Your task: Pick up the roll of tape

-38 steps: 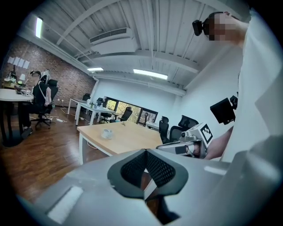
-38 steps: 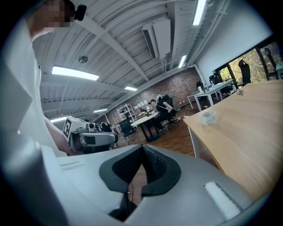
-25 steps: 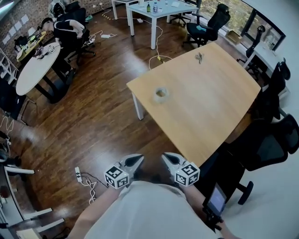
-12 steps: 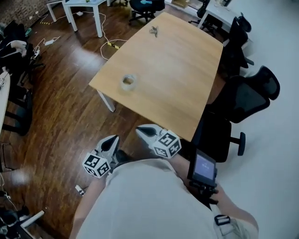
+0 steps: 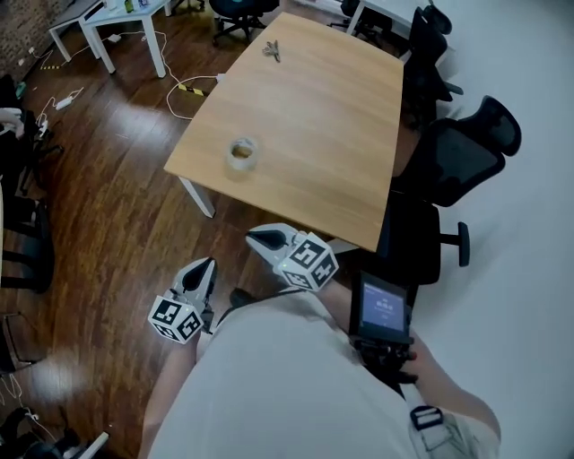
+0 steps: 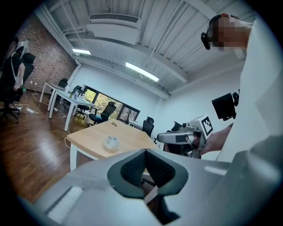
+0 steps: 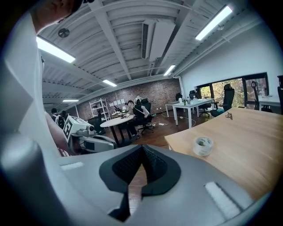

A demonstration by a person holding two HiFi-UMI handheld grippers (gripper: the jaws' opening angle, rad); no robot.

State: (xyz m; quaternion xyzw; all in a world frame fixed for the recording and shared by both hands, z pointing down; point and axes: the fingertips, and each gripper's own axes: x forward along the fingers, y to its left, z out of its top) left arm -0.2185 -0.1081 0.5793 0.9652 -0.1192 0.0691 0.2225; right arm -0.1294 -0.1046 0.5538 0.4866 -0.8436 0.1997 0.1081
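The roll of clear tape lies flat near the near-left corner of the light wooden table. It also shows in the left gripper view as the tape and in the right gripper view as the tape. Both grippers hang short of the table, over the floor. My left gripper is shut and empty, its pads meeting. My right gripper sits just before the table's near edge, shut with nothing in it. Neither touches the tape.
A small bunch of keys lies at the table's far end. Black office chairs crowd the table's right side. White tables and cables stand on the dark wooden floor to the left. A hand-held screen is at my right forearm.
The table and tape have come closer and shifted left in the head view as the person stepped toward them. Both grippers moved forward with the person and stayed shut.
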